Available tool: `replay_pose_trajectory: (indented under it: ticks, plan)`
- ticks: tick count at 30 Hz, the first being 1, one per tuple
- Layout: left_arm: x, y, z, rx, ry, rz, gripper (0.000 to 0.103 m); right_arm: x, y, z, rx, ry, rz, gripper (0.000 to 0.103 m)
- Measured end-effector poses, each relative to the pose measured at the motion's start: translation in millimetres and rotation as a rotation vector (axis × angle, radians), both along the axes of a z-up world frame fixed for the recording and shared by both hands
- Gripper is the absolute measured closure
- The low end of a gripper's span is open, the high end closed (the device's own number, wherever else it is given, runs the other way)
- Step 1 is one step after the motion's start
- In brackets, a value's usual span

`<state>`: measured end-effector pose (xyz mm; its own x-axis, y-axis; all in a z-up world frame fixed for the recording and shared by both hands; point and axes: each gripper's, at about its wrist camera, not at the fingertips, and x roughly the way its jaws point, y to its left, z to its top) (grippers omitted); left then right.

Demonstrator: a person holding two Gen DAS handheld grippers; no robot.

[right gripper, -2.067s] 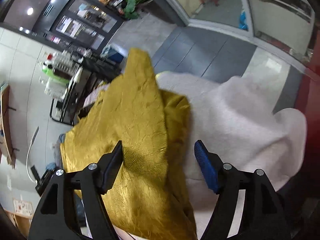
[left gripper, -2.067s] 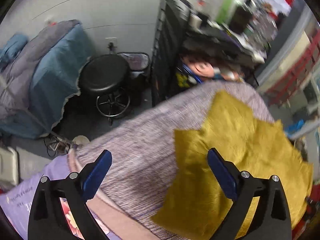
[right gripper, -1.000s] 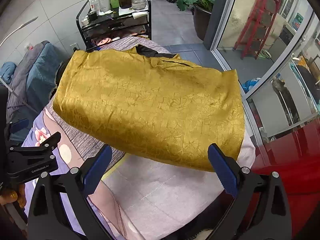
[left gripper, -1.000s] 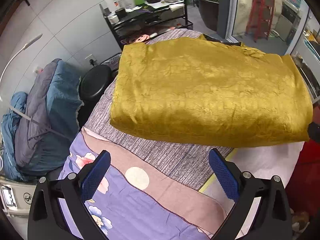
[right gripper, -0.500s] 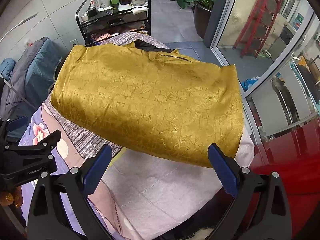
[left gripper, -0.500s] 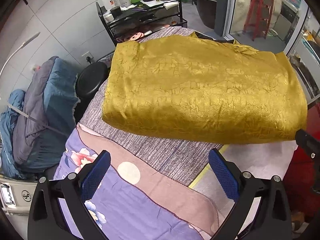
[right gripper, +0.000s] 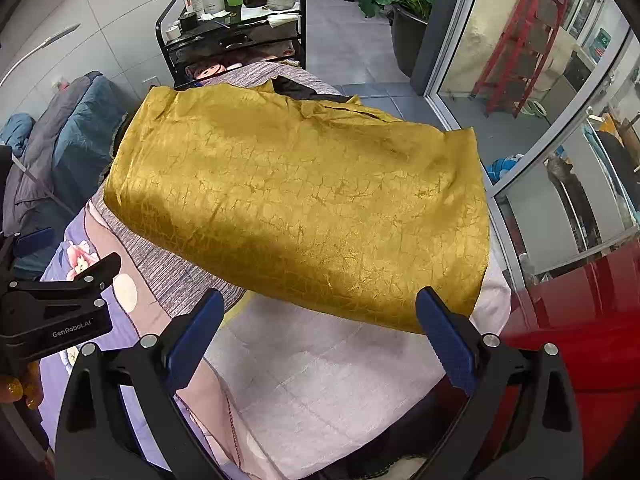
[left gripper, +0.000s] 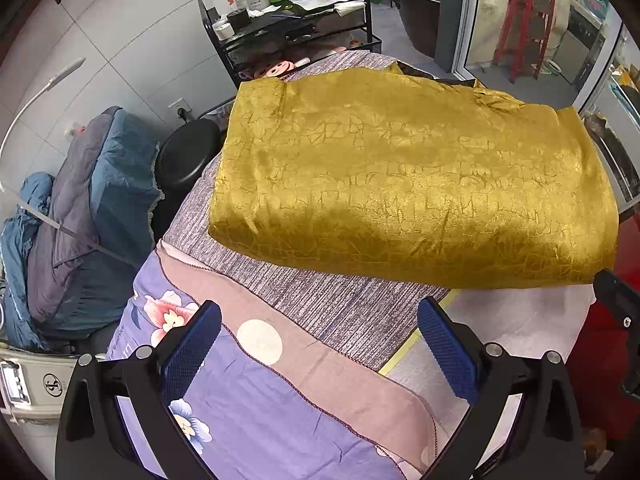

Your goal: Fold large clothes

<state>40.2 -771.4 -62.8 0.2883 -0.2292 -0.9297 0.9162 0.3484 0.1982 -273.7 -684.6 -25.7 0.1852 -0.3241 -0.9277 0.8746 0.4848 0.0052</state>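
Lying folded on patchwork bedding (left gripper: 328,312), gold garment (left gripper: 408,184), trolley (right gripper: 232,36) behind

Both wrist cameras look down and forward over a covered table from its near edge. The left view sits further left, the right further right. Both share the folded yellow cloth (left gripper: 412,184) (right gripper: 304,204) at 12 o'clock, near.

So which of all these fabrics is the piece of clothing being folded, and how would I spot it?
Start at the padded table covered in layered sheets, in front of the black cart of bottles. Lying across its far half is the mustard-gold garment, folded into a broad rectangle. It alone is shiny with a crackled sheen; the cloths beneath are matte grey, floral purple and pale pink.
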Motion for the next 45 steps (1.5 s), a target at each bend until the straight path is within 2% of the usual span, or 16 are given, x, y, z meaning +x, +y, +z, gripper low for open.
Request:
replay_pose_trajectory:
  ticks: [45]
  plan:
    - [-1.3, 2.6, 3.8, -0.003, -0.015, 0.001, 0.006, -1.6, 2.4, -1.9, 0.004, 0.010, 0.014, 0.008]
